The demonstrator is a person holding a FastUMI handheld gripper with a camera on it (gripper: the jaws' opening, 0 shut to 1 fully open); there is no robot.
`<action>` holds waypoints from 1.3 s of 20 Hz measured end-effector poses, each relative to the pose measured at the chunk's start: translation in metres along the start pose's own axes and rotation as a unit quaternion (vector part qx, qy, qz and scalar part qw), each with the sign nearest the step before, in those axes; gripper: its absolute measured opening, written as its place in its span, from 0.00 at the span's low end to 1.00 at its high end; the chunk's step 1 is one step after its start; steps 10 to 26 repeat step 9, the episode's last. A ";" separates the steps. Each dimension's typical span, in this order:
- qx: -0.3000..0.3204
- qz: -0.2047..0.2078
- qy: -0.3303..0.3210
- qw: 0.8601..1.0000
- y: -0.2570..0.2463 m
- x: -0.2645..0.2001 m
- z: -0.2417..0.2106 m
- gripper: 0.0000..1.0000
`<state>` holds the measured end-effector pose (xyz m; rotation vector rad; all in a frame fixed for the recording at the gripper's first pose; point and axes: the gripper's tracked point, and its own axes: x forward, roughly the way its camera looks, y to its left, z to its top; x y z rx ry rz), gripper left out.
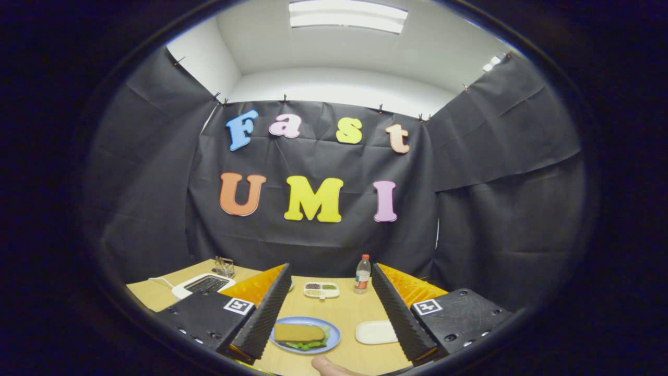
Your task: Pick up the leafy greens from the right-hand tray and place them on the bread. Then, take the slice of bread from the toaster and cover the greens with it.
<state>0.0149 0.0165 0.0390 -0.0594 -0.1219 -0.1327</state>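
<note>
At the lower left of the frame, a white toaster sits on the light wooden table, its dark slots facing up; I cannot tell whether anything is in them. Just behind it stands a small metal rack, its contents too small to make out.

The gripper holds its two black ribbed fingers spread wide apart across the lower middle of the frame, with nothing between the pads but open table; it grips nothing. Orange panels back each finger, and a square black-and-white marker sits on each black finger base.

Between the fingers, low in the frame, lies a blue plate. On it is a tan slice of bread resting on top of the leafy greens, whose green edges poke out from under the bread at its near and right sides. Whether another slice lies beneath the greens is hidden.

Farther back, in the middle of the table, is a small white divided dish with dark bits in one compartment and green bits in another. Right of it stands a clear bottle with a red cap and red label.

Right of the plate, beside the right finger, lies a white rectangular tray with nothing on its visible surface. At the bottom centre, part of a finger of the person shows.
</note>
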 end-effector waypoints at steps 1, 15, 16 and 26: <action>0.001 0.000 0.004 1.000 -0.003 0.001 -0.002 0.94; 0.010 0.020 0.035 0.999 -0.001 0.012 -0.023 0.95; 0.010 0.020 0.035 0.999 -0.001 0.012 -0.023 0.95; 0.010 0.020 0.035 0.999 -0.001 0.012 -0.023 0.95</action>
